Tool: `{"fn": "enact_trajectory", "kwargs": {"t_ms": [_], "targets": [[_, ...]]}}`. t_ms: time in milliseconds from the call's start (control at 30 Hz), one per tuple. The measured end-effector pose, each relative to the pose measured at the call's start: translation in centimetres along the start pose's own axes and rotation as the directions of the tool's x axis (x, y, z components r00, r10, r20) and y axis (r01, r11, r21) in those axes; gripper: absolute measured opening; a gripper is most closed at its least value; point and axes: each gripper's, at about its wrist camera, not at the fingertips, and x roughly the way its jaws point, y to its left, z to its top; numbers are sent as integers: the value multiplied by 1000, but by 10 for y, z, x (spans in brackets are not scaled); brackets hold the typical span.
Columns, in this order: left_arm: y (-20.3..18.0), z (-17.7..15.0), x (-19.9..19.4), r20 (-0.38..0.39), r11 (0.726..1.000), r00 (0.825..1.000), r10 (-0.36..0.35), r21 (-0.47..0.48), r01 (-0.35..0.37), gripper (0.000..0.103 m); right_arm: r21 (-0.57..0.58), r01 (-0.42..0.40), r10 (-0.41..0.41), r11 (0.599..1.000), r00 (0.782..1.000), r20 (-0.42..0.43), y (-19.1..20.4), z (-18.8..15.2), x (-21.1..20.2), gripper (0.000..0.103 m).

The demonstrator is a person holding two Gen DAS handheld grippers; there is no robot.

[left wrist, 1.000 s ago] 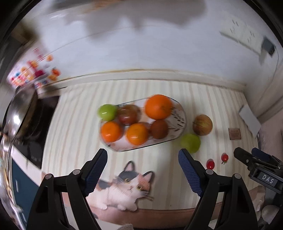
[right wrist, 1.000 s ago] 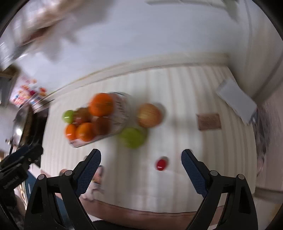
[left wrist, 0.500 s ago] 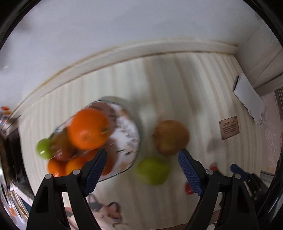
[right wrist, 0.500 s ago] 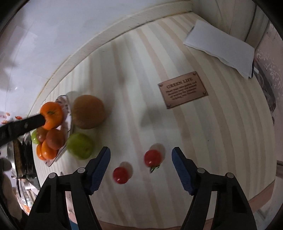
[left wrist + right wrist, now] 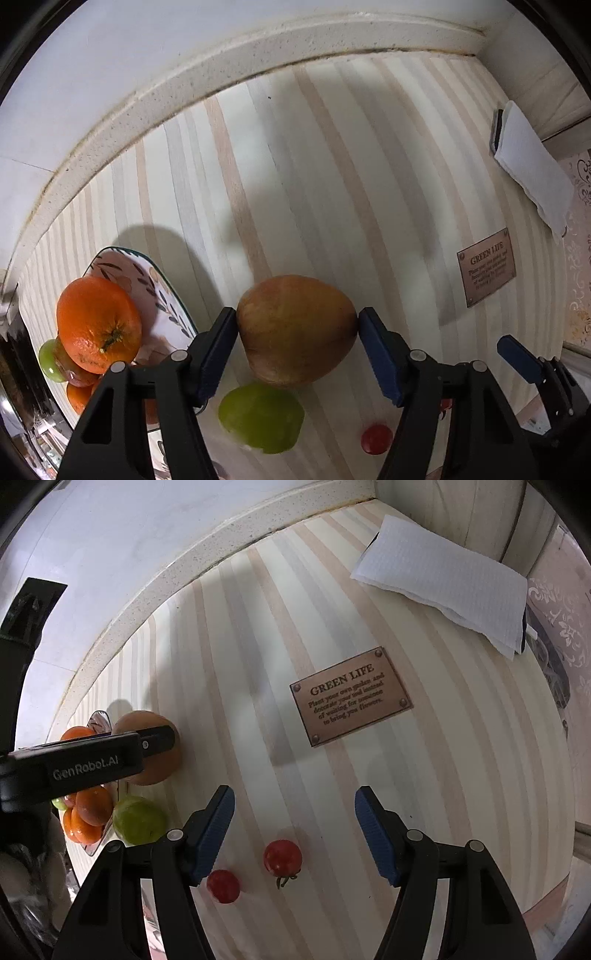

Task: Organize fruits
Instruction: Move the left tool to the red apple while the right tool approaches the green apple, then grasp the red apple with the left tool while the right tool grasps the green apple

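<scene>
Pointing steeply down over a striped tablecloth (image 5: 332, 166), both grippers work at the fruit beside the plate. Left gripper (image 5: 297, 338): its blue pads stand on either side of a brownish-red apple (image 5: 295, 328), jaws closing, both pads touching the fruit's flanks. The apple rests on the cloth just right of a patterned plate (image 5: 162, 291). On the plate, a large orange (image 5: 98, 325) sits atop the pile, with a small green fruit (image 5: 48, 360) and further orange and dark reddish fruits under it, partly hidden. A green apple (image 5: 260, 421) lies on the cloth just nearer than the brown apple, close to the plate's rim.

Right gripper (image 5: 294, 829): jaws at a middling width and closing, with bare cloth between the pads. A cherry tomato with a green stem (image 5: 282, 857) lies just nearer than the pads, about midway between the fingers. A second cherry tomato (image 5: 223, 885) lies near the left finger, close beside the first but apart from it. In the right wrist view the left gripper's black body crosses in front of the brown apple at the far left.

Other items: a brown plaque reading "GREEN LIFE" (image 5: 351, 696) printed or lying flat on the cloth, right of the fruit; a folded white paper towel (image 5: 443, 578) at the far right corner; a pale stone ledge (image 5: 258, 48) along the far edge, below a white wall.
</scene>
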Motion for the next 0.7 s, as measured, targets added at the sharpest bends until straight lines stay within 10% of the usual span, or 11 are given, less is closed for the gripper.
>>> {"fn": "enact_trajectory", "kwargs": {"t_ms": [433, 533, 700], "targets": [[96, -143, -57, 105, 943, 989, -103, -307, 131, 61, -202, -129, 113, 971, 990, -89, 57, -12, -10, 70], [116, -178, -48, 87, 914, 990, -109, -383, 134, 32, -270, -149, 118, 951, 985, -127, 87, -15, 3, 70], [134, -203, -22, 91, 870, 991, -100, -475, 131, 41, -400, -163, 85, 902, 975, -207, 135, -42, 26, 70]]}}
